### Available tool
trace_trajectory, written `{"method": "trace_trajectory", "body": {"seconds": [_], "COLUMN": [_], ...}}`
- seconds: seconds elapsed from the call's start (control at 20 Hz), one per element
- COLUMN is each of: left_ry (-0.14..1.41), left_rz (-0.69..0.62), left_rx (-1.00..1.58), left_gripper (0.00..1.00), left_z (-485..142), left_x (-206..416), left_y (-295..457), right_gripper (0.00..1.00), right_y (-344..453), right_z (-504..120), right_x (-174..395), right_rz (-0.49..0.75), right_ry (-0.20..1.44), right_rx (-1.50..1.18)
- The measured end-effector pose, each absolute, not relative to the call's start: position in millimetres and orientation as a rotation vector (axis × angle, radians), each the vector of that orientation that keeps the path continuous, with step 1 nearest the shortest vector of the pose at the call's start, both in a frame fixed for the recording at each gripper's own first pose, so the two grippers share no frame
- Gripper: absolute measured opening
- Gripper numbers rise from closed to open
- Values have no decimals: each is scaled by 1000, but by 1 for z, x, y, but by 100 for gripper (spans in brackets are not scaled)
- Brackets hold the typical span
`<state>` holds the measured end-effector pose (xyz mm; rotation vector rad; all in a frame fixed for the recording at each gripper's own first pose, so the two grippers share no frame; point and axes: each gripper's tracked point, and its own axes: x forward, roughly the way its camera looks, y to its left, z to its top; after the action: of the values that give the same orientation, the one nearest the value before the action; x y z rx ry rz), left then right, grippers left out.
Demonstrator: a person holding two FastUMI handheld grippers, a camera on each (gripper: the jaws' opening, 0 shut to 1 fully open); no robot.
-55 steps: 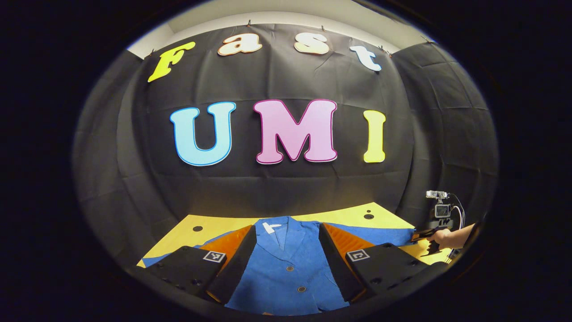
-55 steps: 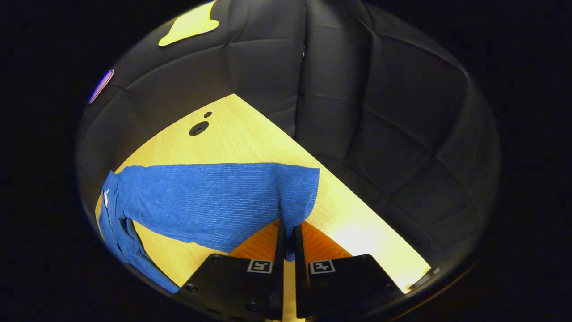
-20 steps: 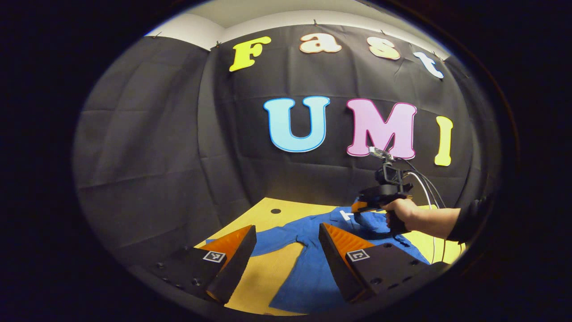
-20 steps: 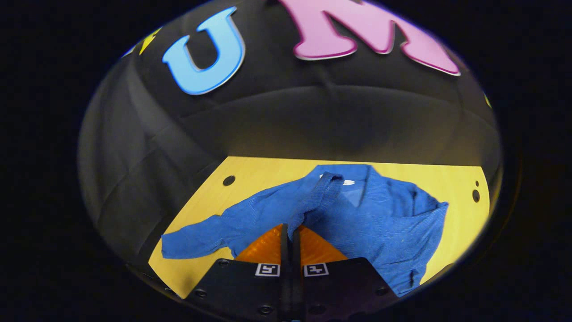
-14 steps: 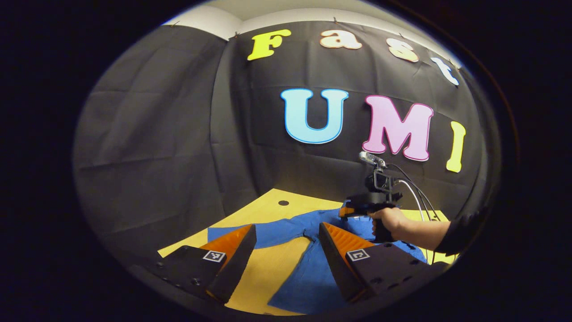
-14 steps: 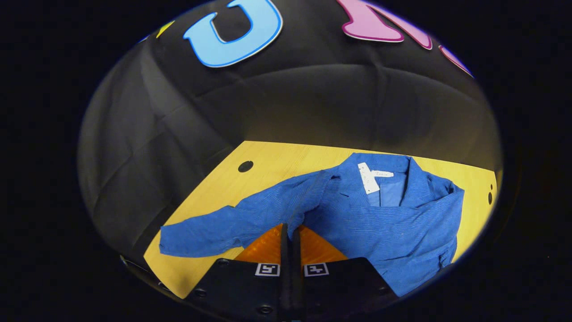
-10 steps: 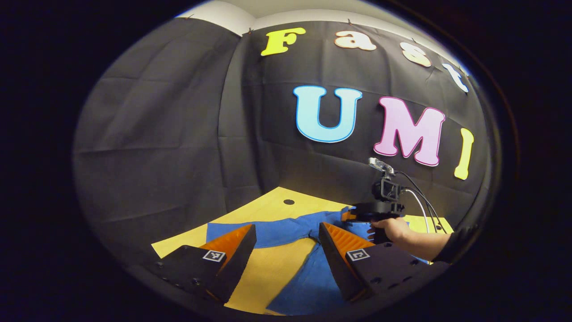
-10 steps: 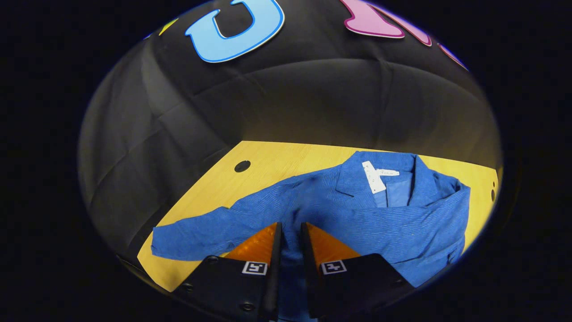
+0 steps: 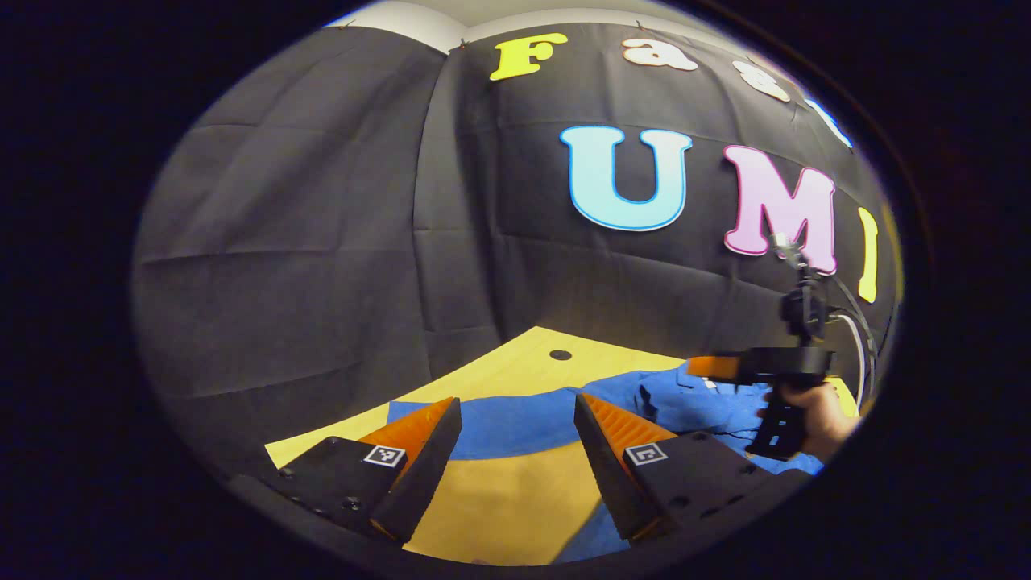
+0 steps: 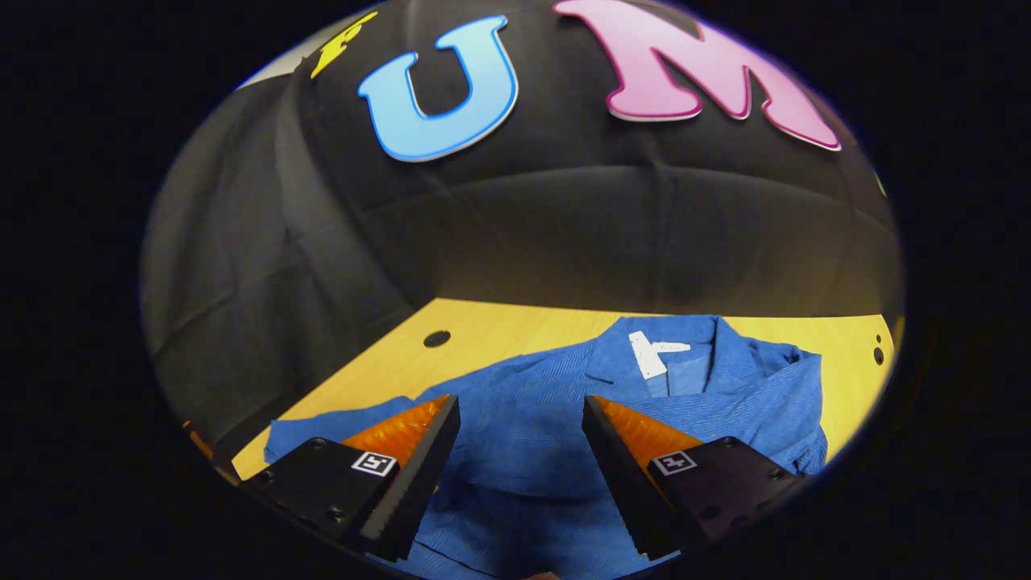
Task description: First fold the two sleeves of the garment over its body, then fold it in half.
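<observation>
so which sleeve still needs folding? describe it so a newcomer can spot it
Start at the yellow wooden table with the blue garment spread on it, collar and white tag toward the back wall. The sleeve to pick is the one stretched flat sideways onto bare table, ahead of the open left claw. Unlike the other sleeve, already lying over the body, it sticks out alone.
</observation>
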<state>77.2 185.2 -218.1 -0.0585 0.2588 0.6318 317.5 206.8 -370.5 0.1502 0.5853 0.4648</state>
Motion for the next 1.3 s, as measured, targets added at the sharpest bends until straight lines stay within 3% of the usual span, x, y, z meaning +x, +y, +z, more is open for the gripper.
{"method": "trace_trajectory", "body": {"seconds": [0.35,0.65,0.9,1.1,1.25,1.3], "left_ry": [313,554,759,794,814,821], "left_rz": [731,886,901,898,867,850], "left_rx": [-109,-184,-290,-233,-296,-303], "left_gripper": [82,84,84,84,84,77], "left_z": [-256,-321,-374,-369,-364,-368], "left_x": [95,78,64,65,67,68], "left_y": [280,347,357,358,355,356], "right_gripper": [98,98,98,98,97,98], "right_y": [111,13,-38,-51,-58,-60], "right_z": [-308,-274,-233,-202,-207,-211], "right_x": [294,262,234,227,226,225], "right_rz": [384,258,179,182,172,166], "right_ry": [364,288,172,83,115,128], "right_rx": [120,129,61,25,45,49]}}
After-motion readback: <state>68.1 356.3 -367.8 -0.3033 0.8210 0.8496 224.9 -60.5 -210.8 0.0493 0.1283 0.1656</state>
